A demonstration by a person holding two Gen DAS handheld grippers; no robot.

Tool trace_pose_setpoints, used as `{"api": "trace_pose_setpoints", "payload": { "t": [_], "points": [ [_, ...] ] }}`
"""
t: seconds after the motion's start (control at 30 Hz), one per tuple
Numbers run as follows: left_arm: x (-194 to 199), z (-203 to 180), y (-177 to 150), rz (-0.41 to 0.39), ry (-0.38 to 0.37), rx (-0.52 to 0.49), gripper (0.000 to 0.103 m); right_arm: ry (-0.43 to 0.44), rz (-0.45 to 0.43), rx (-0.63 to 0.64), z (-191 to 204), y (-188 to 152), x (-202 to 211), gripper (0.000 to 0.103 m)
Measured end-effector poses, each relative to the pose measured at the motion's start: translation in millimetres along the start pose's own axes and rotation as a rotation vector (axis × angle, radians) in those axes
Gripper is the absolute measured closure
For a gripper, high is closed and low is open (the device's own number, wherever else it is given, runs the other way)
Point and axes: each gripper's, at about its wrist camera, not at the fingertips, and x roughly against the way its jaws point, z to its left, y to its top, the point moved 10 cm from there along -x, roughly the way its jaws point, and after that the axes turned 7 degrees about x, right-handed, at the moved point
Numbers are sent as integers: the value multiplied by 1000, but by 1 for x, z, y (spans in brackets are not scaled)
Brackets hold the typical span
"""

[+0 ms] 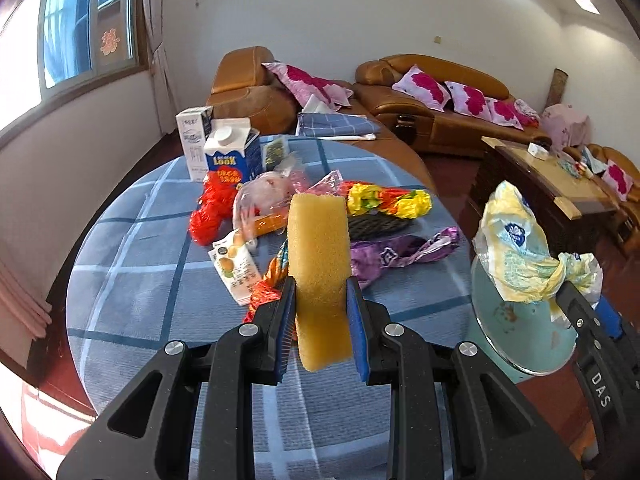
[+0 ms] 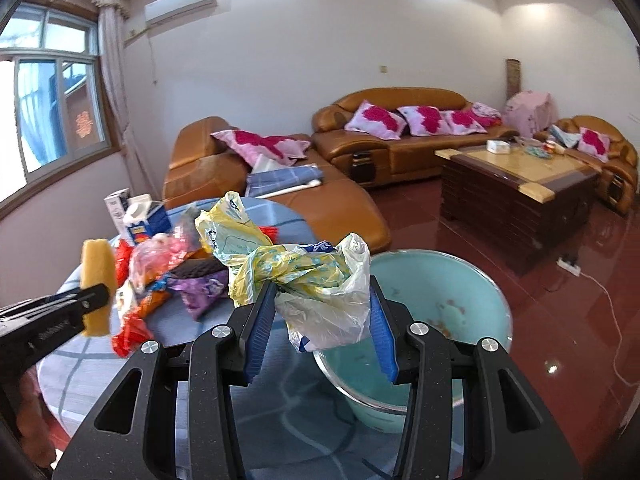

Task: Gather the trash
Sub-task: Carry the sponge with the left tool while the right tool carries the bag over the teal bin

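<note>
My left gripper (image 1: 320,292) is shut on a yellow sponge (image 1: 318,256), held upright above the round table with the blue checked cloth (image 1: 132,280). The same sponge (image 2: 96,280) shows at the left of the right wrist view. My right gripper (image 2: 322,300) is shut on a crumpled yellow-and-white plastic bag (image 2: 296,276), held over the table's right edge beside a pale green bin (image 2: 452,284). In the left wrist view that bag (image 1: 516,256) hangs above the bin (image 1: 516,328). A heap of wrappers (image 1: 380,200) lies on the table beyond the sponge.
Two cartons (image 1: 232,152) stand at the table's far side. A red mesh bag (image 1: 212,212), a purple wrapper (image 1: 400,252) and an orange wrapper (image 2: 132,320) lie among the trash. Brown sofas (image 2: 400,132) and a wooden coffee table (image 2: 516,188) stand behind, on a red floor.
</note>
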Motion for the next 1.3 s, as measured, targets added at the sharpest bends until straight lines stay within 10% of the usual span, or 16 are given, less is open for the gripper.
{"api": "trace_pose_setpoints", "payload": {
  "t": [1.3],
  "points": [
    [-43,-169,-29,76,-142,-256,78,-283,124,-173,-140,-40,-20,57]
  ]
}}
